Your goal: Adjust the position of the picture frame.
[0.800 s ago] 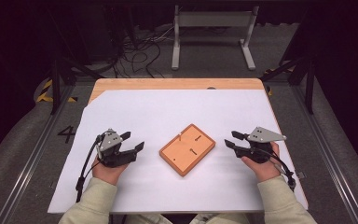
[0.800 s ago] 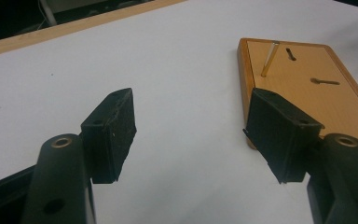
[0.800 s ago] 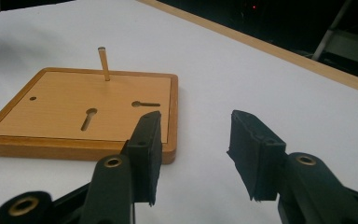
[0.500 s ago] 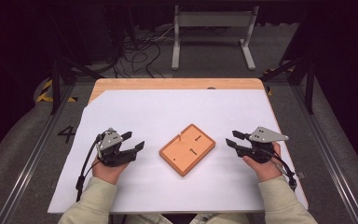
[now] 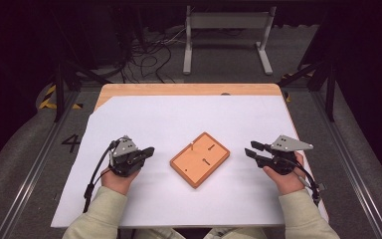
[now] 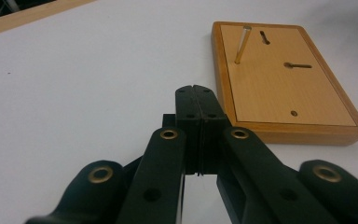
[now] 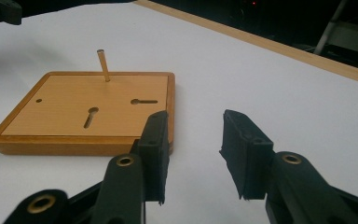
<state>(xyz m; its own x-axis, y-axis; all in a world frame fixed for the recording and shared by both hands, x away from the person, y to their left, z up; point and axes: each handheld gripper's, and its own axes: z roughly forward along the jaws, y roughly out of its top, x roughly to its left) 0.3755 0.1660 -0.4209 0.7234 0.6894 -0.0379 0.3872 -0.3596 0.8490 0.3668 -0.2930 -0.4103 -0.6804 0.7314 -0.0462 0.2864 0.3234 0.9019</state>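
Nothing on the table had shifted since the earlier frames; both hands stayed parked either side of the wooden board [image 5: 199, 159]. I saw the board lying at an angle near the middle of the white sheet [image 5: 189, 114], with open sheet on every side and the table's [image 5: 179, 89] wooden far edge well beyond it. My left hand-held gripper [image 5: 146, 151] sat low to the left of the board, pointing right toward it, its jaws clenched together on nothing. My right hand-held gripper [image 5: 252, 151] sat to the right, pointing left, its jaws parted and empty, just short of the board's near edge [image 7: 79, 144]. One thin peg [image 7: 104, 65] stood tilted at the board's far corner. I could make out two keyhole slots and a small hole, but not their depth.
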